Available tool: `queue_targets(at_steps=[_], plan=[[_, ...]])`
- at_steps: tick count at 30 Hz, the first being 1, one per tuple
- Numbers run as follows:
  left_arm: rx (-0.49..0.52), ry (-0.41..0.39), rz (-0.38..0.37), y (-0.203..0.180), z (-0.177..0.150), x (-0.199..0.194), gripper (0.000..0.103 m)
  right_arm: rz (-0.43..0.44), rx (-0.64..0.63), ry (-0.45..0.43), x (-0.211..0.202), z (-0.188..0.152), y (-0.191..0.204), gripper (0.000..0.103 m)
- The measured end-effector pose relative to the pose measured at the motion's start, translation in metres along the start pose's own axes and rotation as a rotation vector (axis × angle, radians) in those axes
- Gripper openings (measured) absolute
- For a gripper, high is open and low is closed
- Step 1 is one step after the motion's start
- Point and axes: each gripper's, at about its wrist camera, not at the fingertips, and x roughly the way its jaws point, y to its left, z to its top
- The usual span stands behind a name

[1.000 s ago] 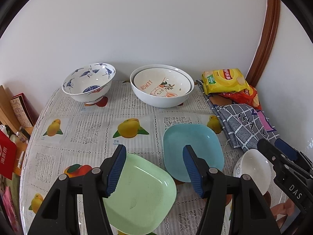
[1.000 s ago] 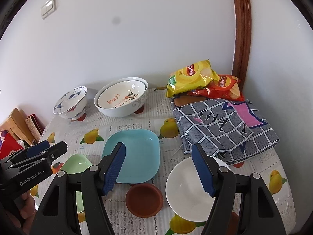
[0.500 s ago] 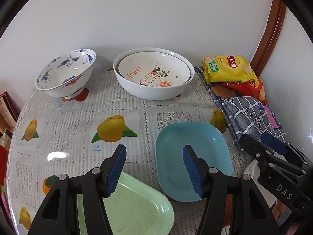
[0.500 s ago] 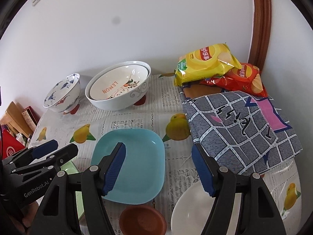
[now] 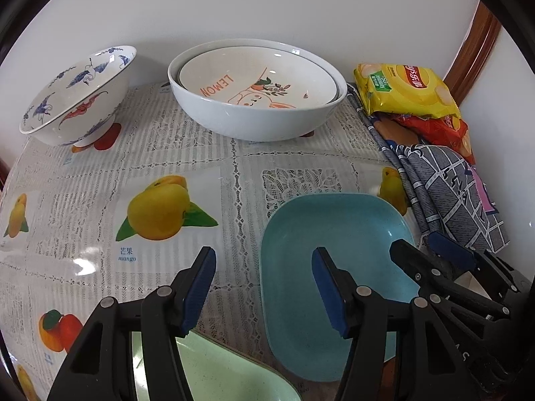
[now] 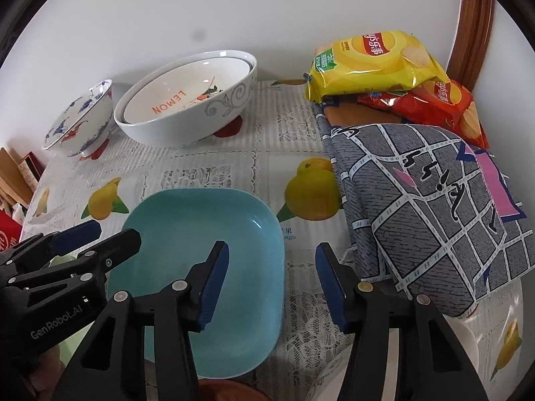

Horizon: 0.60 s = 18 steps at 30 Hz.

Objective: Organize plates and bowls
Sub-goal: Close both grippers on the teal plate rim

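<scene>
On fruit-print tablecloth (image 5: 160,153): LEMON-lettered white bowl (image 5: 257,83) already nested in large white bowl (image 5: 254,120); square blue plate (image 6: 207,234), pale green plate (image 5: 214,374), blue-patterned footed bowl (image 5: 77,97) unstacked; left gripper (image 5: 262,287) and right gripper (image 6: 272,282) spread wide, empty, above blue plate.

The left wrist view looks from low and close over the table (image 5: 160,153), forward toward the back wall, with the blue plate (image 5: 337,234) near its lower right. The right wrist view faces much the same way from just to the right, perhaps slightly higher. Both share the blue plate (image 6: 207,234), the nested white bowls (image 5: 257,100) (image 6: 187,100) and the crisp bags (image 5: 401,88) (image 6: 374,60).
</scene>
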Motion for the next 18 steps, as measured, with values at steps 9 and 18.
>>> queue_targets(at_steps=[9, 18], plan=[[0.000, 0.044, -0.022, 0.002, -0.002, 0.017, 0.042, -0.038, -0.005, 0.056, 0.012, -0.001, 0.005, 0.043], [0.031, 0.051, -0.014, -0.001, -0.005, 0.026, 0.013, -0.054, 0.002, 0.073, 0.019, -0.001, 0.004, 0.010]])
